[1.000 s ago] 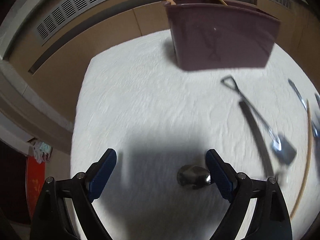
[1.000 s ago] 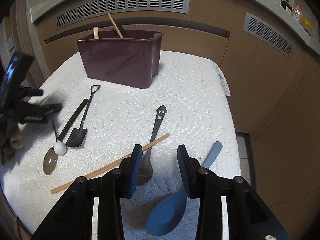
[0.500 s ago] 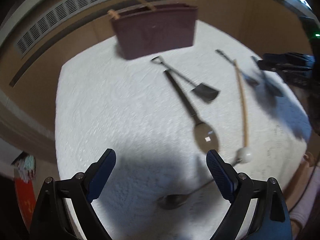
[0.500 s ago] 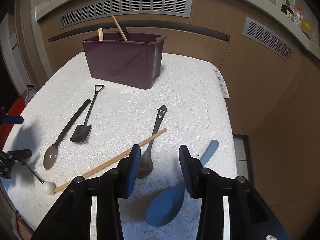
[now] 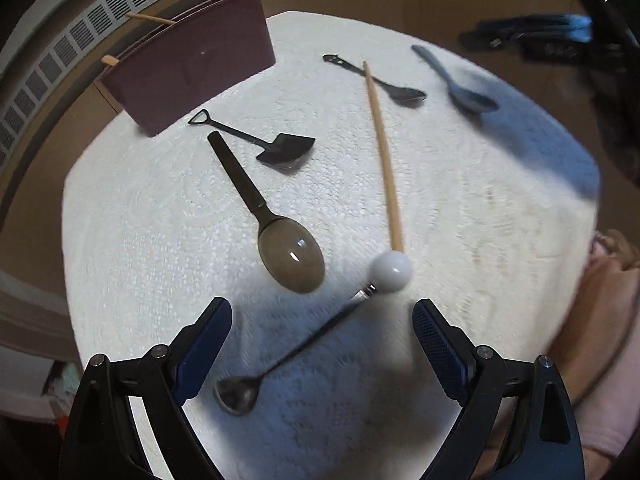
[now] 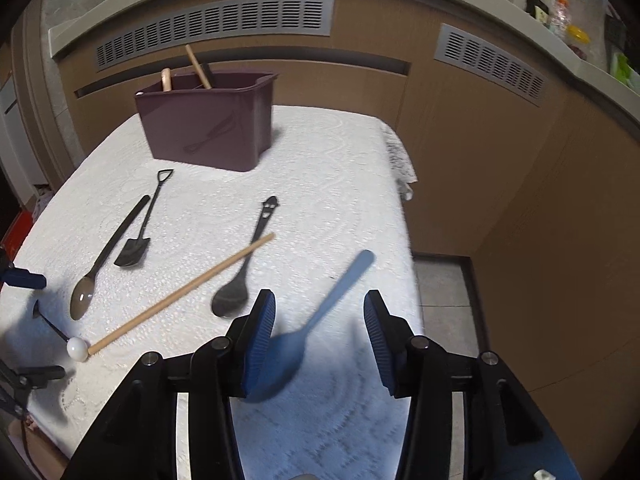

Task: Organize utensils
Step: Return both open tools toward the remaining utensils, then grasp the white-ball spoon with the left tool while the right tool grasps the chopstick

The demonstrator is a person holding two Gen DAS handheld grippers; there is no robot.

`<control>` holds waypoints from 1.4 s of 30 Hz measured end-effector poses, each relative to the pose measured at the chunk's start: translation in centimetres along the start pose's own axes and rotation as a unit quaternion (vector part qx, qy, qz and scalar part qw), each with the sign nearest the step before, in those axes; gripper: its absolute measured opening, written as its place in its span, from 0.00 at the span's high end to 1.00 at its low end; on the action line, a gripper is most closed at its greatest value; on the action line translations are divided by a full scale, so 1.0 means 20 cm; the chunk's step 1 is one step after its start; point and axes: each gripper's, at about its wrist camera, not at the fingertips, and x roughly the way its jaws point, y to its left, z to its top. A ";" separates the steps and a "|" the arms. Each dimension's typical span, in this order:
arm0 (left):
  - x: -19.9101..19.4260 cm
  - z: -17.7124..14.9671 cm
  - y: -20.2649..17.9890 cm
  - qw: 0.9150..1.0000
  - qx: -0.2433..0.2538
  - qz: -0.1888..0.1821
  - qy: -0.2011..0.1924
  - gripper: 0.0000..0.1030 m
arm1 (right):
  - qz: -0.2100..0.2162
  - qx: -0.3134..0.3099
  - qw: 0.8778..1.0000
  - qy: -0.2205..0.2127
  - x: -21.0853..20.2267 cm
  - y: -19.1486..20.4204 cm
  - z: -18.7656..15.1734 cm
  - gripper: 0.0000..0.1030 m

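My left gripper (image 5: 322, 320) is open wide and points down over a thin dark spoon with a white ball end (image 5: 304, 344), which lies on the cloth between its fingers, untouched. A big spoon with a black handle (image 5: 288, 256), a shovel-shaped spoon (image 5: 280, 148), a wooden stick (image 5: 384, 152) and a black smiley spoon (image 5: 384, 84) lie beyond. My right gripper (image 6: 318, 312) hovers over the blue spoon (image 6: 332, 304), its jaws opening and its pads clear of the spoon. The maroon bin (image 6: 208, 128) at the back holds wooden handles.
A white lace cloth (image 6: 340, 184) covers the table, whose right edge drops to the floor beside brown cabinet panels (image 6: 520, 200). A person's hand and pink sleeve (image 5: 608, 280) are at the near right edge in the left wrist view.
The left gripper swept across the table and rolled, and the ball-ended spoon now lies between its fingers. The right gripper shifted from the smiley spoon's bowl to the blue spoon, with its jaws wider.
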 end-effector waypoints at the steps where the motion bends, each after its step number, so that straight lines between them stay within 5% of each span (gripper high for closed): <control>1: 0.01 0.01 0.01 1.000 -0.006 0.007 -0.003 0.10 | -0.002 0.005 1.000 -0.001 -0.01 -0.02 -0.01 0.54; 6: 0.03 0.06 0.23 0.993 -0.088 0.071 -0.039 0.10 | 0.000 0.018 1.000 -0.012 -0.07 -0.06 -0.03 0.54; 10: 0.04 0.04 0.47 0.979 -0.164 0.111 -0.045 0.10 | 0.011 0.019 1.000 -0.009 -0.05 -0.04 -0.02 0.54; 12: 0.05 0.01 0.54 0.974 -0.193 0.108 -0.042 0.12 | 0.016 0.017 1.000 -0.008 -0.04 -0.02 -0.02 0.54; 14: 0.02 0.00 0.60 0.973 -0.217 0.054 -0.050 0.22 | 0.019 0.014 1.000 -0.005 -0.02 0.00 -0.02 0.54; 16: -0.01 0.01 0.59 0.974 -0.219 -0.005 -0.063 0.35 | 0.021 0.012 1.000 -0.002 -0.02 0.02 -0.03 0.54; 19: -0.06 0.07 0.48 0.979 -0.182 -0.038 -0.080 0.60 | 0.025 0.008 1.000 -0.001 -0.01 0.03 -0.04 0.54; 24: 0.02 0.20 0.20 0.994 -0.085 -0.025 -0.058 0.64 | 0.030 0.004 1.000 0.002 -0.01 0.05 -0.05 0.54; 33: 0.15 0.29 0.24 0.995 -0.097 0.000 -0.028 0.68 | 0.034 0.003 0.999 0.003 0.00 0.05 -0.05 0.54; 35: 0.13 0.28 0.24 0.994 -0.106 -0.007 -0.035 0.78 | 0.035 0.003 0.999 0.007 0.01 0.05 -0.05 0.54; 38: 0.10 0.27 0.26 0.990 -0.131 -0.007 -0.055 0.78 | 0.037 0.001 0.999 0.008 0.02 0.07 -0.04 0.54; 42: -0.04 0.20 0.36 0.972 -0.202 -0.011 -0.116 0.78 | 0.039 -0.008 0.999 0.000 0.02 0.13 0.01 0.54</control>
